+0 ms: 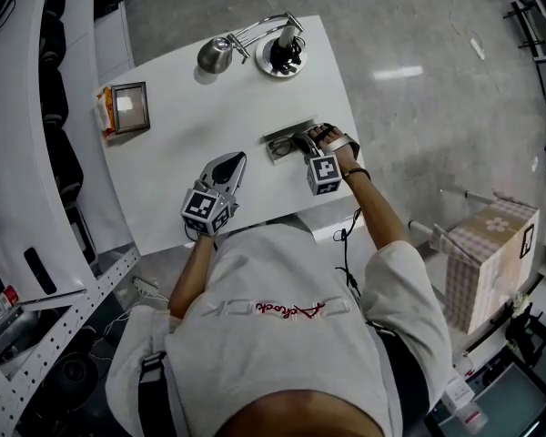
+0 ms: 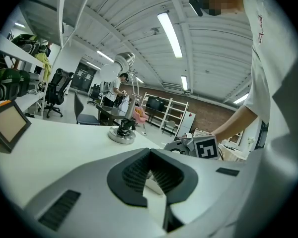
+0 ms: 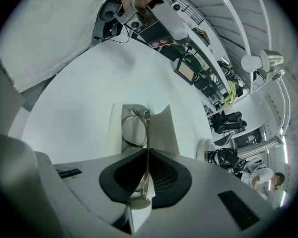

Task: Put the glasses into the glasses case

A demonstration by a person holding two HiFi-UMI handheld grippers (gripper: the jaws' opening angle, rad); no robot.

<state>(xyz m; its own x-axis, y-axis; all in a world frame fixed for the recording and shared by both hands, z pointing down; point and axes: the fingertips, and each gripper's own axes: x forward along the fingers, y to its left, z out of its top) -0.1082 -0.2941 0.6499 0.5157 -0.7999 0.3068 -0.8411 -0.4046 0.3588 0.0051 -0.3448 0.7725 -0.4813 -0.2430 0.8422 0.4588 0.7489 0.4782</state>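
- Right gripper (image 1: 302, 142) (image 3: 148, 150): clenched on glasses (image 3: 147, 133), one thin side arm pinched between the pads.
- Glasses: held edge-on right over the case (image 1: 275, 148) (image 3: 161, 130), front frame and one round lens sticking out past the jaw tips above the case's open interior. Contact with the case lining cannot be judged.
- Case: open, pale inside, lying on white table (image 1: 191, 126), lid flap folded out flat.
- Left gripper (image 1: 235, 164) (image 2: 150, 152): jaws closed together at the tips, nothing between them; low over the table to the left of the case and nearer the person, apart from it.
- Right gripper's marker cube seen from the left gripper view, to the right of its jaws.
- Lamp (image 1: 217, 55) (image 2: 121, 135): beyond the case at the table's far edge; round base, metal shade hanging to the left of the base.
- Frame (image 1: 127, 107) (image 2: 7, 125): well to the left of the case, near the table's left edge.
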